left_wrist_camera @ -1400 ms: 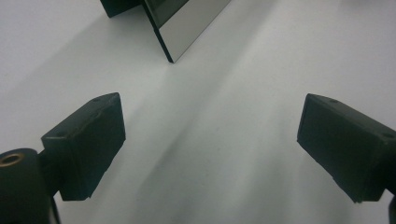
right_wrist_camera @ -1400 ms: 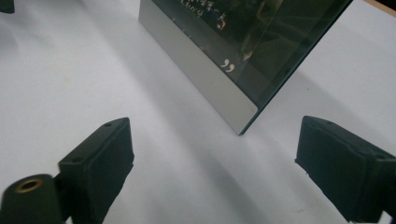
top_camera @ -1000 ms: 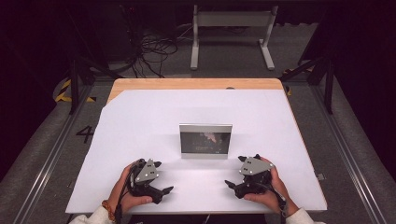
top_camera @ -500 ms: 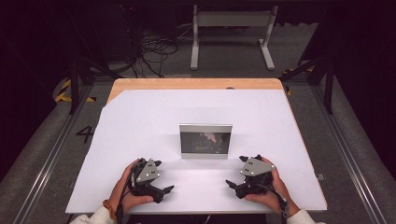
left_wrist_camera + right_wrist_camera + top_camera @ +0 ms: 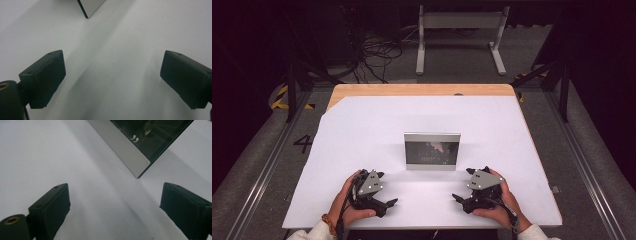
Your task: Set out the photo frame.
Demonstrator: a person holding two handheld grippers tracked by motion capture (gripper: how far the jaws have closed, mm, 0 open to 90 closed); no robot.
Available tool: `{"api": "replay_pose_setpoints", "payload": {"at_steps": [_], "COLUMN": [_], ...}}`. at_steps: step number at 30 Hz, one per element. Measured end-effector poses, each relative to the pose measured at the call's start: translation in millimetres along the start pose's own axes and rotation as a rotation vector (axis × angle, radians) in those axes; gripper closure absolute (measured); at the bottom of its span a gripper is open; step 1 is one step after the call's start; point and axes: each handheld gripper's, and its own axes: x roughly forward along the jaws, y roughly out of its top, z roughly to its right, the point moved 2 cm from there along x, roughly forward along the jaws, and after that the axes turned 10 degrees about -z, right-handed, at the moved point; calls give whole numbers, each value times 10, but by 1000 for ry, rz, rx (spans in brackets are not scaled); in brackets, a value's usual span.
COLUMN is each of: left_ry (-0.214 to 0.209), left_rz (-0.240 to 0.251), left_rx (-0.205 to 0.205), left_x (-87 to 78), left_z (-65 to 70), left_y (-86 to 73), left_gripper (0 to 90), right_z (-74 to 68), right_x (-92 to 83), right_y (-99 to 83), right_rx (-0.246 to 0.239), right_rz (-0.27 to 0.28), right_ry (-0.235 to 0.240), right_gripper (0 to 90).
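jaws of the left gripper (image 5: pixel 384 204) and right gripper (image 5: pixel 460 199) both stand spread apart (nothing between them), low over the white table (image 5: pixel 362 135), near the flat dark panel (image 5: pixel 432 151) at mid-table.

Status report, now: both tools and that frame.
Left tool and right tool open, empty, near table edge. Flat silver-edged dark glass frame untouched between them. Nothing in the way.

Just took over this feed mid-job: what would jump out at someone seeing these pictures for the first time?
A small framed dark glass panel lies alone mid-table on the white sheet, with pale marks on its dark face. Nearer the person, the left gripper and right gripper rest on the sheet either side of it, jaws open and empty, each pointing inward and apart from the panel.
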Motion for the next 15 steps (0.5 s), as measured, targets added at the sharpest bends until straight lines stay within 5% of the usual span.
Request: {"api": "replay_pose_setpoints", "payload": {"at_steps": [15], "left_ry": [0], "left_rz": [-1], "left_rx": [-7], "left_x": [-8], "left_z": [-31], "left_y": [-9], "left_gripper": [71], "right_z": [-11], "right_x": [-1], "right_y": [8], "right_rx": [-1], "right_rz": [16], "right_ry": [15], "right_gripper": [85]}}
